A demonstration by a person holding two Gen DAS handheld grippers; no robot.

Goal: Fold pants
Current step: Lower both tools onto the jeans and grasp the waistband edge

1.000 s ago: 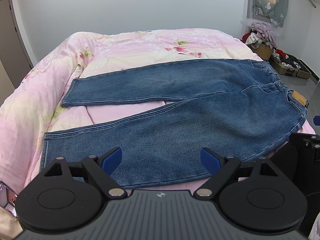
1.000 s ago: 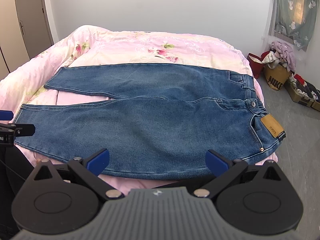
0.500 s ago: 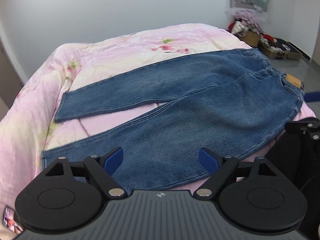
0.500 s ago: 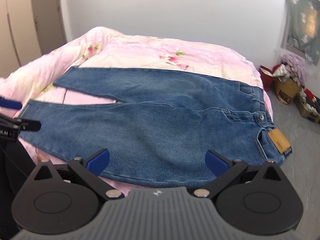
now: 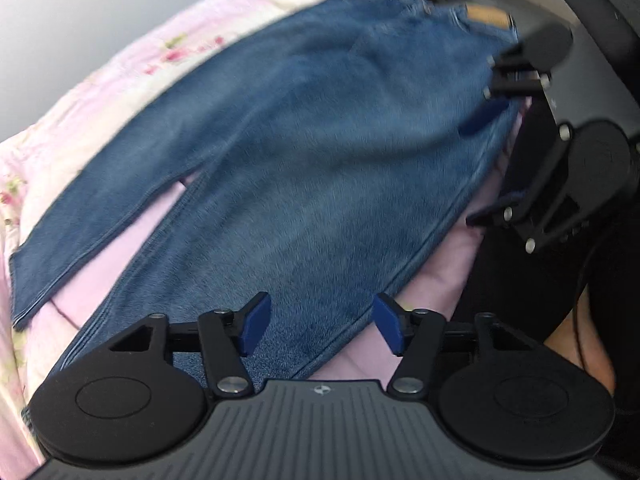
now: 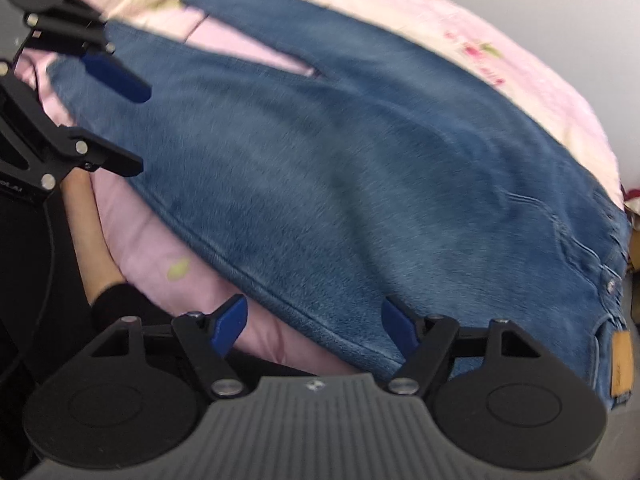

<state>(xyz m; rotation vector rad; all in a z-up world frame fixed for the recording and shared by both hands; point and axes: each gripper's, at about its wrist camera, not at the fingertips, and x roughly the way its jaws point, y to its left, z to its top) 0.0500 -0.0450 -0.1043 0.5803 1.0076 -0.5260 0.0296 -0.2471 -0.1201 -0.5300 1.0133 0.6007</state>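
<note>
The jeans (image 5: 320, 152) lie flat on the bed (image 5: 120, 80), legs parted. The left claw (image 5: 318, 328) and right claw (image 6: 314, 326) stand wide and empty over the near outseam at the bed's near edge, apparently positioned to lift that leg across.

A: What colour are the denim pants (image 5: 304, 152)?
B: Mid blue, faded paler in the frame's middle, with a tan leather patch (image 6: 621, 362) at lower right.
A: And the quilted bedcover (image 6: 532, 80)?
B: Pale pink and cream, with pink-and-green flower sprigs. The black grippers carry blue fingertip pads (image 5: 253, 322).
</note>
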